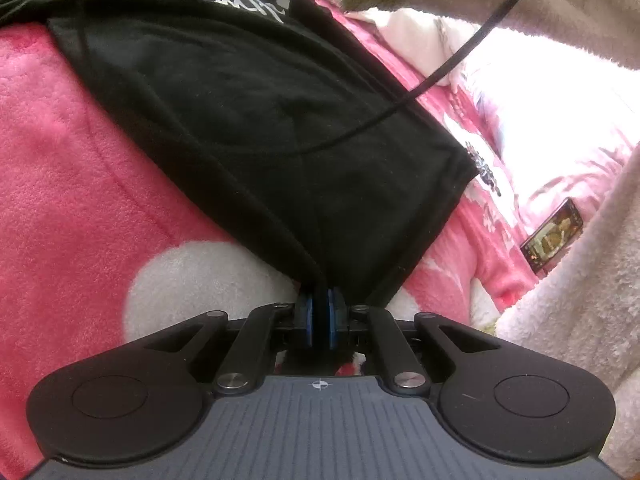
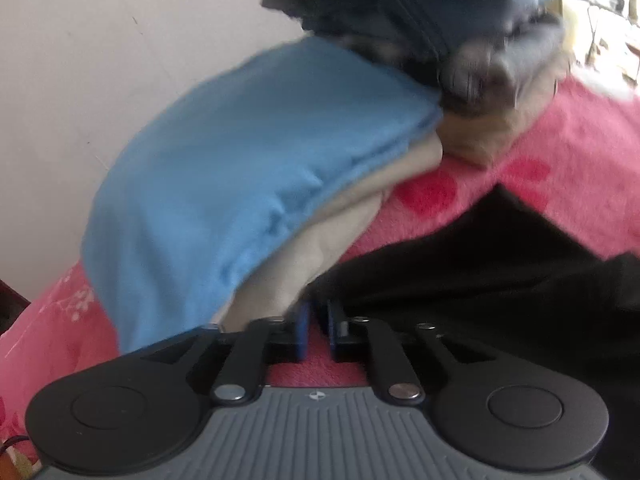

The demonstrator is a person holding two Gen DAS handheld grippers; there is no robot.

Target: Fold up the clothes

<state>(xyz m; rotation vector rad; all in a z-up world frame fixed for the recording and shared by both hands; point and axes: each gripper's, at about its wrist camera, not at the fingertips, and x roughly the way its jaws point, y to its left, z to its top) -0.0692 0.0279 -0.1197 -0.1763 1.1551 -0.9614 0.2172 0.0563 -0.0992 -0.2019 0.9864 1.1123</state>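
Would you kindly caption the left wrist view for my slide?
Left claw shut on a corner of the black garment spread over a pink fleece blanket.

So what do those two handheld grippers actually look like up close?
Both look alike. The left gripper and right gripper have black linkage bars with silver rivets, blue pads on short fingers, two round black discs either side, and a ribbed grey body bearing a small crosshair mark. A thin black cable loops above the left one.

both wrist views look steeply down, close over the pink blanket, sharing the black garment.
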